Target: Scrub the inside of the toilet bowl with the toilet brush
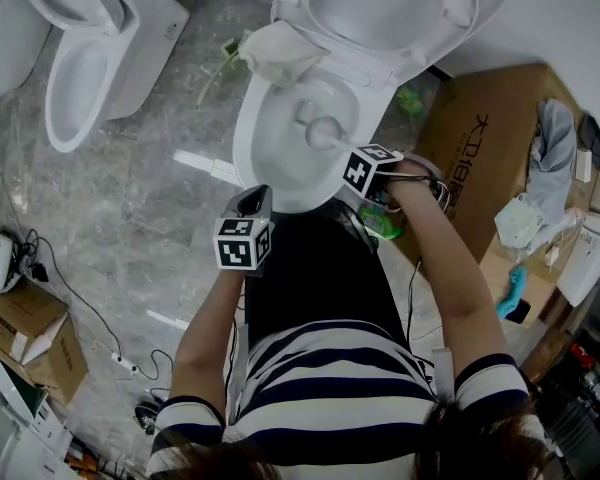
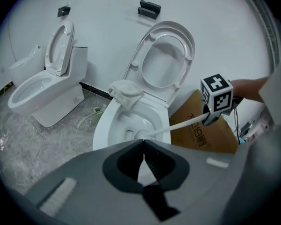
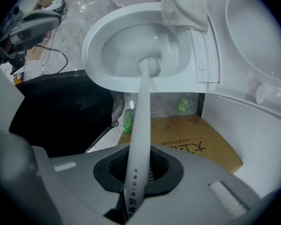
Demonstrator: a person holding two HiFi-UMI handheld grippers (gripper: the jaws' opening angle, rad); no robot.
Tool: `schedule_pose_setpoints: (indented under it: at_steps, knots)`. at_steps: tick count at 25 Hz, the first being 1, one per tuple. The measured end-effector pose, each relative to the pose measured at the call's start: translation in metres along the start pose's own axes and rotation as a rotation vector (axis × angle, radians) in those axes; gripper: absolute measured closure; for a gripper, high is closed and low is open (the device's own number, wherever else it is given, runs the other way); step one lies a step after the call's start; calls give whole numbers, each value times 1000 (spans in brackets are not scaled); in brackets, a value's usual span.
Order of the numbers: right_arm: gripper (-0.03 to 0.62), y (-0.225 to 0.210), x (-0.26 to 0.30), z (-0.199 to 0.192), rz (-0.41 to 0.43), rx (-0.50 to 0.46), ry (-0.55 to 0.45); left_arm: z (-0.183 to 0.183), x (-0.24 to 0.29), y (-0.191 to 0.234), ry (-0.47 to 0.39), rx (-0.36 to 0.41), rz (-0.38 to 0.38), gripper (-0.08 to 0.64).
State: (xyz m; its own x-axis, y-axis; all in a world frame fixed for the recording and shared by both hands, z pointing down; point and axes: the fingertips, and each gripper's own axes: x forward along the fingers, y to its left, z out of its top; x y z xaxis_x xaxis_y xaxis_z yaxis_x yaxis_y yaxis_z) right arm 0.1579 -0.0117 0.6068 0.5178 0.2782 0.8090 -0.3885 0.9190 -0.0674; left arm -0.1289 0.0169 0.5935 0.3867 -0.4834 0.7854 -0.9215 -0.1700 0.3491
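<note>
The white toilet bowl point(image 1: 265, 173) stands with its lid point(image 1: 390, 8) raised. Inside the bowl rests the toilet brush head point(image 1: 320, 128), seen also as brush head point(image 3: 150, 67) in the right gripper view. My right gripper point(image 1: 354, 154) is to the right of the bowl, and this right gripper point(image 3: 138, 165) is shut on the white brush handle point(image 3: 140, 125). At the bowl's near rim, my left gripper point(image 1: 253, 200) is held over it. The left gripper point(image 2: 144, 146) is shut with nothing between its jaws. A white cloth point(image 1: 280, 53) lies on the bowl's back rim.
A second toilet point(image 1: 80, 68) stands to the left. A cardboard box point(image 1: 480, 138) lies right of the bowl, with a green bottle point(image 1: 383, 223) on the floor beside it. Cables point(image 1: 80, 298) and a small box point(image 1: 30, 333) sit at lower left.
</note>
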Motion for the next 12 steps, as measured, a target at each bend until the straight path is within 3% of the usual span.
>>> schedule_pose_setpoints:
  at_steps: [12]
  knots:
    - [560, 40, 3, 7, 111, -57, -37, -6, -6, 9, 1, -15, 21, 560]
